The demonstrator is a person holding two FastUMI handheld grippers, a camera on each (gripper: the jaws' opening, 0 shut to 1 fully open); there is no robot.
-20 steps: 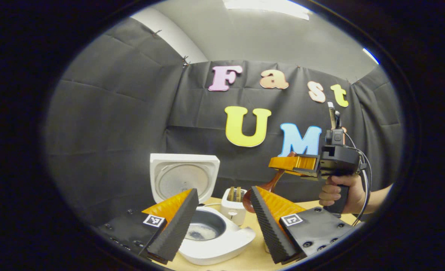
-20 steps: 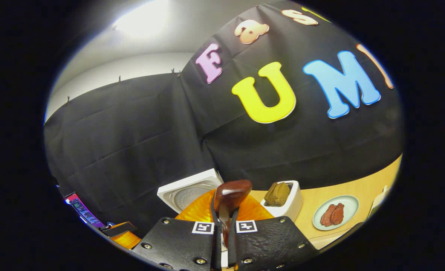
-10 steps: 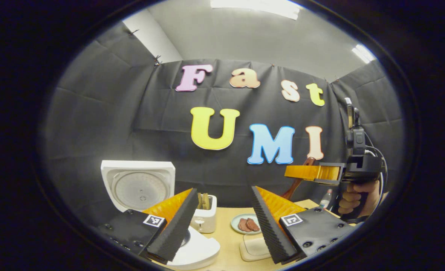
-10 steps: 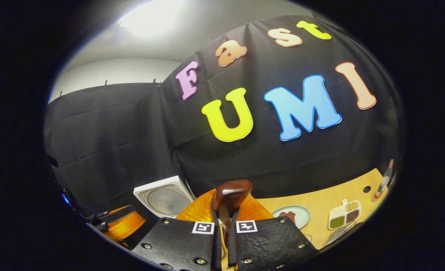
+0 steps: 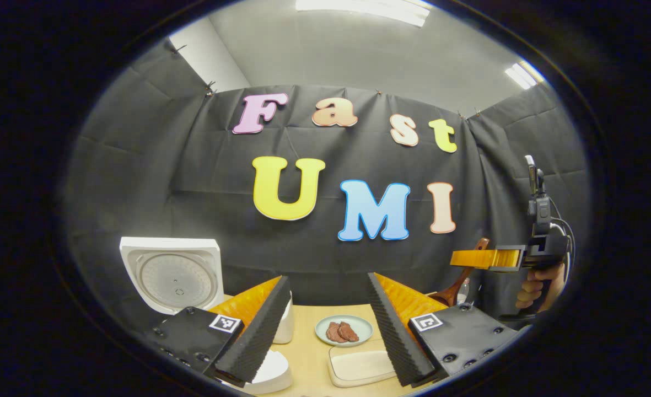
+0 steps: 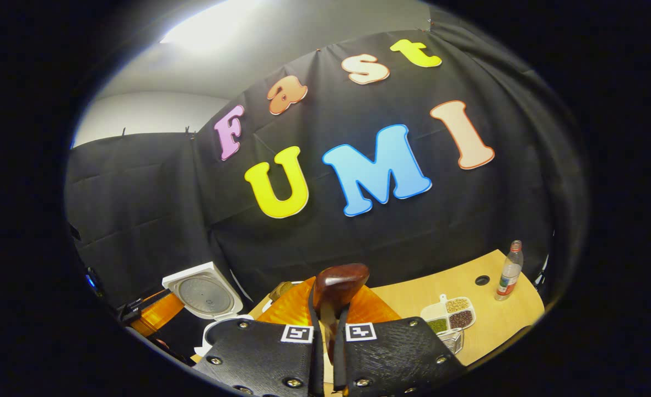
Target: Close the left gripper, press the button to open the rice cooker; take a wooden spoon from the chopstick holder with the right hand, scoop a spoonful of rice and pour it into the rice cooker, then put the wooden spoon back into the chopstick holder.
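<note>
Above the far right of the light wooden table (image 6: 485,331), the right gripper (image 6: 328,325) is clamping a dark brown wooden spoon (image 6: 333,284) between both fingers. Far left, the white rice cooker (image 5: 171,273) is standing with its lid raised, while the left gripper (image 5: 325,320) is hanging with fingers wide apart, gripping nothing.

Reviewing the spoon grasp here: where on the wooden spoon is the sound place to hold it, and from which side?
On the slim handle near its top end, as the right gripper does now: fingers closing across it from both sides, so the wooden spoon hangs bowl-down, clear of the fingers.
</note>
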